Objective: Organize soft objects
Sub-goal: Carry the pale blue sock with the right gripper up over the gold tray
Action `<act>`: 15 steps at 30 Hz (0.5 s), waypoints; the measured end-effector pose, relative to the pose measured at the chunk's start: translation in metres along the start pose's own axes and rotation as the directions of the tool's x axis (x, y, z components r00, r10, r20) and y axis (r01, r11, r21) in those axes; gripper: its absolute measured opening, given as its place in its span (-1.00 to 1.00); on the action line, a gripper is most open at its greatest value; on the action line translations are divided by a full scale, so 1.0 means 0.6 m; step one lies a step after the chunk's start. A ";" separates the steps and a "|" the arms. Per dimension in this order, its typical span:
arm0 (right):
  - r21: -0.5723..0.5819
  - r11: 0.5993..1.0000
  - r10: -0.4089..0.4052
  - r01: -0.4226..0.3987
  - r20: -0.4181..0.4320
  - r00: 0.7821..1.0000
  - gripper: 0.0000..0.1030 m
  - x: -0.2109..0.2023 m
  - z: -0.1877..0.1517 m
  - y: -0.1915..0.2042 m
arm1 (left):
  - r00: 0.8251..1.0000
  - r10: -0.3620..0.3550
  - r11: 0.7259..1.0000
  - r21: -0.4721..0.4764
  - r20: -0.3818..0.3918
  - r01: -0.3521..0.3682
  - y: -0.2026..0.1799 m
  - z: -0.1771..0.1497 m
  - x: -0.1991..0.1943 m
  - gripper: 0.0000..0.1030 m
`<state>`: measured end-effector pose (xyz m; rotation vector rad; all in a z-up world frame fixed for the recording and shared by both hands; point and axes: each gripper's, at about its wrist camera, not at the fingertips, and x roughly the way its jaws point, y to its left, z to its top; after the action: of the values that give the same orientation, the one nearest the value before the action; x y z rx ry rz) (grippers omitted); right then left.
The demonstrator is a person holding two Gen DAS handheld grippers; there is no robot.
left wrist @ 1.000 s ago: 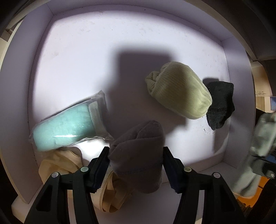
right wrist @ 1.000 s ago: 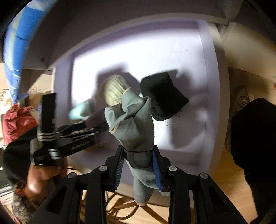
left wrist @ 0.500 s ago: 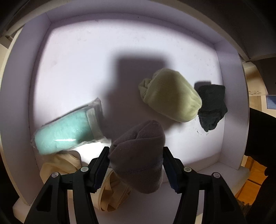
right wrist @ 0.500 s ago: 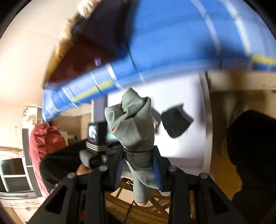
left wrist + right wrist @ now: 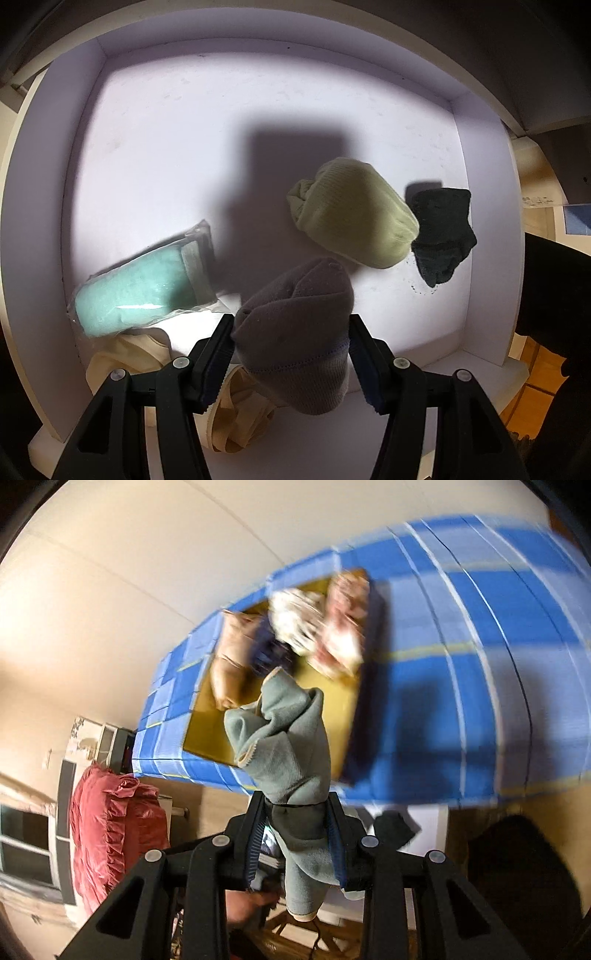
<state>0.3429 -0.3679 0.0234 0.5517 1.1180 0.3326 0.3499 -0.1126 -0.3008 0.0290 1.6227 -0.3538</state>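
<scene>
My left gripper [image 5: 290, 354] is shut on a rolled grey-brown sock bundle [image 5: 295, 328], held over a white drawer [image 5: 484, 295]. On the drawer floor lie a pale green sock roll [image 5: 354, 214], a black sock [image 5: 441, 234], a mint green item in clear wrap [image 5: 144, 284] and a cream cloth [image 5: 236, 417]. My right gripper [image 5: 297, 838] is shut on a grey-green sock [image 5: 291, 746], raised high in front of a blue checked box [image 5: 461, 664] whose yellow inside holds several bundled cloths [image 5: 314, 627].
A red ruffled cushion [image 5: 110, 842] sits at the lower left of the right wrist view, and a hand [image 5: 247, 904] shows beneath the fingers. A dark sleeve [image 5: 554, 295] edges the left wrist view on the right. The drawer's far half is bare.
My right gripper rose with the grey-green sock, from over the white drawer up to the blue checked box. The left gripper kept still with its sock bundle.
</scene>
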 end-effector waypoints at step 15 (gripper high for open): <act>-0.066 0.997 0.028 -0.030 -0.033 0.999 -0.38 0.147 0.131 0.146 | 1.000 -0.016 1.000 -0.003 0.008 0.016 -0.009 0.003 -0.026 0.17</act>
<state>0.4524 -0.2703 0.0325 0.5055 1.1265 0.4032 0.3521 -0.1152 -0.2848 0.0124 1.6168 -0.3633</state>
